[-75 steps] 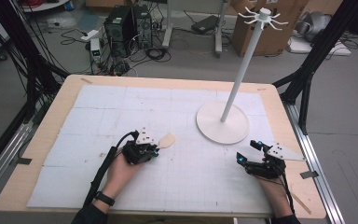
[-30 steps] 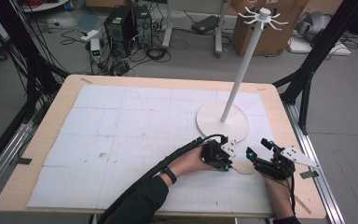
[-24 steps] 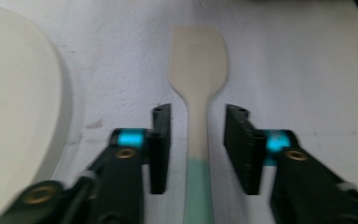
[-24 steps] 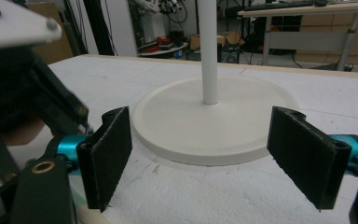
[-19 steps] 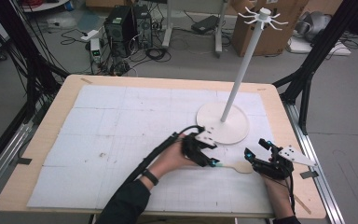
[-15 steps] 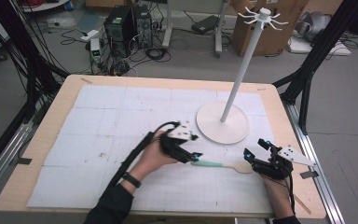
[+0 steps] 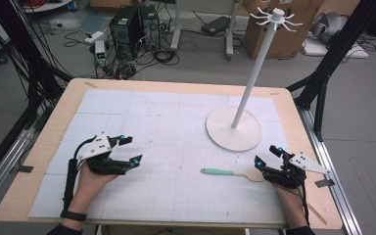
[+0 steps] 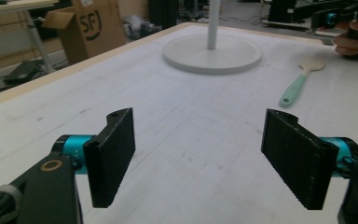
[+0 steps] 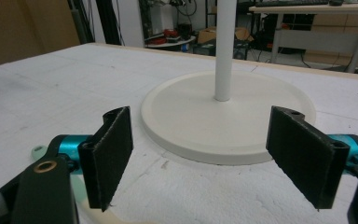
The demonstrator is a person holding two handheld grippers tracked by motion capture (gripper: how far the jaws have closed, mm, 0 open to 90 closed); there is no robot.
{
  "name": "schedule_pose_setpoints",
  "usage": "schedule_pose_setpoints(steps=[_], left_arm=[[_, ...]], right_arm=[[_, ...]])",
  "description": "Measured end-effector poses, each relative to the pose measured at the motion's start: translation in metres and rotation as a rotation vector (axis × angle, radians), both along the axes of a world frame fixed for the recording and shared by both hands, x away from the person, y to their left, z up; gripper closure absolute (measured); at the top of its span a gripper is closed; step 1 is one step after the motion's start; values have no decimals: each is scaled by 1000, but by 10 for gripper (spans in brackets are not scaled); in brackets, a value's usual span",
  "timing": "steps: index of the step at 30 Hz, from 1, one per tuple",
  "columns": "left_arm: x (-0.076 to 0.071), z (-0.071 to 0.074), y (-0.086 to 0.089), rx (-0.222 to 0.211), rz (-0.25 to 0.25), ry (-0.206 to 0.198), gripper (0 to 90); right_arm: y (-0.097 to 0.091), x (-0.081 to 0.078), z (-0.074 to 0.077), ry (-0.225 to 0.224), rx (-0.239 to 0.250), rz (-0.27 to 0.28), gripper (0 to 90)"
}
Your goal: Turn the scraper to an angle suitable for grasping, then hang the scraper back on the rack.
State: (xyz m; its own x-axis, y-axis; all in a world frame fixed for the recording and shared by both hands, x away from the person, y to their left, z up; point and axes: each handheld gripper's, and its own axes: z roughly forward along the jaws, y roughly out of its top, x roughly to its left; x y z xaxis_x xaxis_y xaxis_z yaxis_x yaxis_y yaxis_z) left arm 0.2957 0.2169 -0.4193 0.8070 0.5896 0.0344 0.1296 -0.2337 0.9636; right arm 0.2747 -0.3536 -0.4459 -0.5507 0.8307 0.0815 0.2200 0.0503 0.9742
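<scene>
In the high view, the left gripper [image 7: 129, 151] rests low over the left part of the white tabletop [image 7: 176, 122], well apart from everything else, its fingers spread with nothing between them; those fingers have just been opening. The spatula [image 7: 232, 173], with a mint-green handle and a pale wooden blade, lies flat on the tabletop at the right, its handle pointing toward the middle and its blade reaching to just beside the right gripper [image 7: 267, 157], whose fingers stand spread as well. Behind the spatula stands the white hook stand [image 7: 245, 90] on its round base, near the blade but not touching it. In the left gripper view, both black fingers [image 8: 112, 154] stand wide apart over bare tabletop, and the spatula lies well ahead at the upper right, beside the stand's base, with the other hand just past its blade. In the right gripper view, the fingers [image 9: 109, 154] are spread wide and frame the stand's round base; a pale curve of the spatula's blade shows at the bottom edge under the left finger, and whether it touches the finger cannot be told.
</scene>
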Motion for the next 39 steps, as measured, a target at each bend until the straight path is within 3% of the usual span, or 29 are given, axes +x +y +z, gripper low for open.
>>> schedule_pose_setpoints(steps=[6,8,12,16,24,27,29,35,39], left_arm=[[-15,-21,37,-73,74,21,203],[-19,-27,47,-104,98,8,193],[-22,-31,58,-131,131,3,171],[-23,-32,63,-176,132,0,167],[-23,-33,64,-181,131,3,167],[-23,-33,64,-189,133,7,167],[-23,-33,64,-188,130,8,167],[-23,-33,64,-188,135,9,164],[-23,-33,64,-187,137,9,164]], right_arm=[[0,1,0,18,7,1,219],[0,2,-1,11,-1,8,219],[0,2,-1,15,-2,11,216],[0,2,-1,16,-2,14,213],[1,2,-1,14,-6,43,211],[1,4,0,34,-7,92,211],[2,4,1,36,-38,114,211],[0,3,8,54,-57,172,186],[1,3,9,75,-98,215,170]])
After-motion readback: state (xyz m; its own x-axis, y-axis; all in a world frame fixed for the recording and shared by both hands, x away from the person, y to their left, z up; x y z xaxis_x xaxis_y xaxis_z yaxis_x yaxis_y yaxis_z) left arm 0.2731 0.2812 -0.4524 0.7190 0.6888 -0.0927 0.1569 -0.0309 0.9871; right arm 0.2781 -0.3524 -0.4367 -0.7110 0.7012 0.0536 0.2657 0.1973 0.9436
